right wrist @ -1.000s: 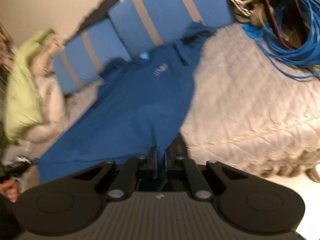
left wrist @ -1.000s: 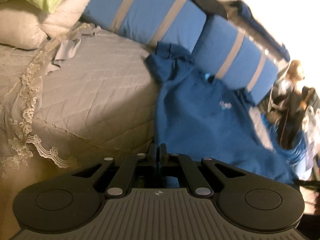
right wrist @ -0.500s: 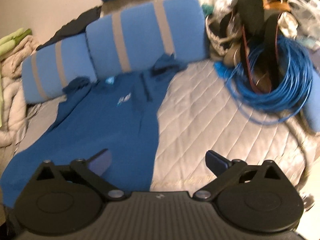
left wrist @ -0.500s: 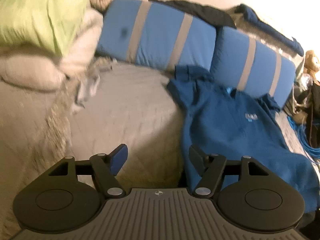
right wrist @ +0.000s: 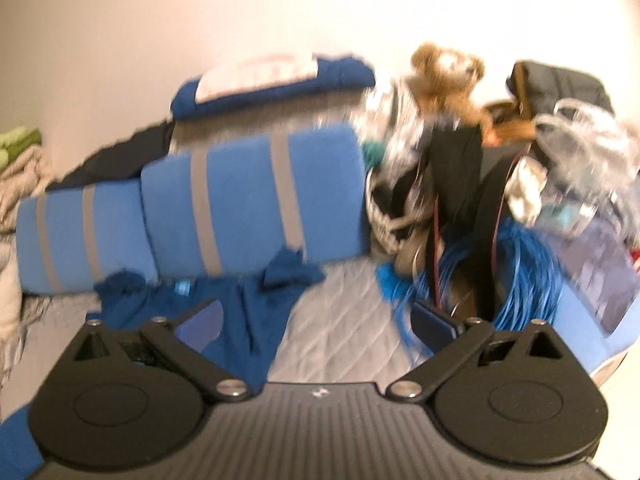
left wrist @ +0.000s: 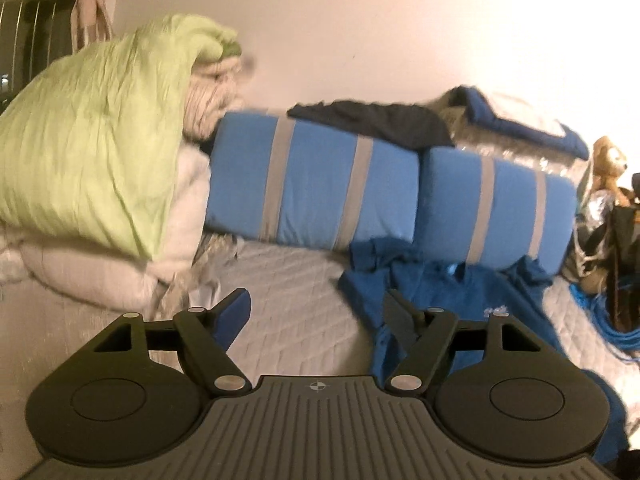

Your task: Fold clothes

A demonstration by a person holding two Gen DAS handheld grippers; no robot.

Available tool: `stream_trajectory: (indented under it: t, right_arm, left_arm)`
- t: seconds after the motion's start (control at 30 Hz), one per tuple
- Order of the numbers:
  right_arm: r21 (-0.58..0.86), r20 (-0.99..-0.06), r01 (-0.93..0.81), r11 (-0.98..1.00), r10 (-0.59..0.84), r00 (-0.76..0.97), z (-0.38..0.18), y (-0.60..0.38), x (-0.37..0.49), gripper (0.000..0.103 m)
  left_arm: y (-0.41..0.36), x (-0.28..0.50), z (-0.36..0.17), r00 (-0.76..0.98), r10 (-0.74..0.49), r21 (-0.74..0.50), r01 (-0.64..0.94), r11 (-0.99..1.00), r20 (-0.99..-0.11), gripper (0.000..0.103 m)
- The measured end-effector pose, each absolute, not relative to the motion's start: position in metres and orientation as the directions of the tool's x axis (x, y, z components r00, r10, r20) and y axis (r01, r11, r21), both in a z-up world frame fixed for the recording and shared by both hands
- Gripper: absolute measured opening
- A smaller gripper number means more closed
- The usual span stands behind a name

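Left gripper (left wrist: 316, 312): your jaws stand apart with nothing between them; they have just been opening, and only the grey quilted bedspread (left wrist: 296, 300) shows through the gap
Blue polo shirt (left wrist: 460, 300): it lies spread on the bedspread, collar end up against the blue striped bolsters (left wrist: 316, 184), hem end toward you; in the left wrist view it sits to the right of your left jaws, not in them
Right gripper (right wrist: 320, 320): released, jaws at their widest and empty; the shirt's right edge (right wrist: 256, 312) runs under the left finger, apart from it as far as the blur lets you tell
Blue cable coil (right wrist: 520, 272): it lies on the bedspread to the right of the shirt, near your right finger
Step in hand: you have let go of the shirt after laying it flat, I judge; no fold looks made yet
Next move: bring both grippers down to one long side of the shirt, pinch shoulder and hem, and carry that side across the middle
Watch: keep the right jaws clear of the cable coil as you descend
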State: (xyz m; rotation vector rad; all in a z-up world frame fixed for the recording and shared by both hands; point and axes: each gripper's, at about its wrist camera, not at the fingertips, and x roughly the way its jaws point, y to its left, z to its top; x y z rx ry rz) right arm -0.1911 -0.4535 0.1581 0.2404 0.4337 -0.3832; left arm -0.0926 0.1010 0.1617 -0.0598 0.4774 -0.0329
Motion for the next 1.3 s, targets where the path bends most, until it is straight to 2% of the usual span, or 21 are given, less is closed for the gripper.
stream_trajectory:
  t: [0.23,0.4,0.7,0.9,1.03,1.13,1.23,1.3]
  right_arm:
    - [0.097,-0.266,0.422,0.901,-0.386,0.884,0.227,-0.461,-0.215,0.103]
    - [0.100,-0.206,0.444,0.890,-0.418,0.885,0.254,-0.470,-0.225,0.103]
    - [0.218,-0.212,0.465,0.858,-0.424,0.881,0.261,-0.499,-0.227,0.103]
    - [0.214,-0.213,0.484,0.848,-0.443,0.871,0.266,-0.513,-0.215,0.103]
    - [0.209,-0.226,0.504,0.838,-0.460,0.859,0.265,-0.530,-0.193,0.103]
    - [0.218,-0.225,0.525,0.823,-0.481,0.847,0.265,-0.545,-0.174,0.103]
    - [0.225,-0.194,0.548,0.806,-0.514,0.836,0.270,-0.554,-0.167,0.103]
    - [0.228,-0.179,0.546,0.806,-0.517,0.837,0.269,-0.556,-0.165,0.103]
  left_arm:
    - [0.102,-0.104,0.211,0.908,-0.111,-0.096,0.079,0.992,-0.404,0.074]
    - [0.103,-0.100,0.228,0.937,-0.102,-0.084,0.078,0.993,-0.335,0.076]
    - [0.100,-0.079,0.239,0.943,-0.126,-0.094,0.101,0.990,-0.307,0.076]
    - [0.101,-0.049,0.245,0.942,-0.167,-0.122,0.137,0.983,-0.291,0.077]
    - [0.104,-0.008,0.246,0.942,-0.201,-0.190,0.153,0.970,-0.269,0.077]
    - [0.100,0.014,0.251,0.953,-0.201,-0.207,0.154,0.966,-0.226,0.077]
    - [0.090,0.020,0.256,0.974,-0.176,-0.185,0.148,0.971,-0.143,0.077]
    - [0.081,0.021,0.252,0.981,-0.166,-0.153,0.149,0.977,-0.101,0.082]
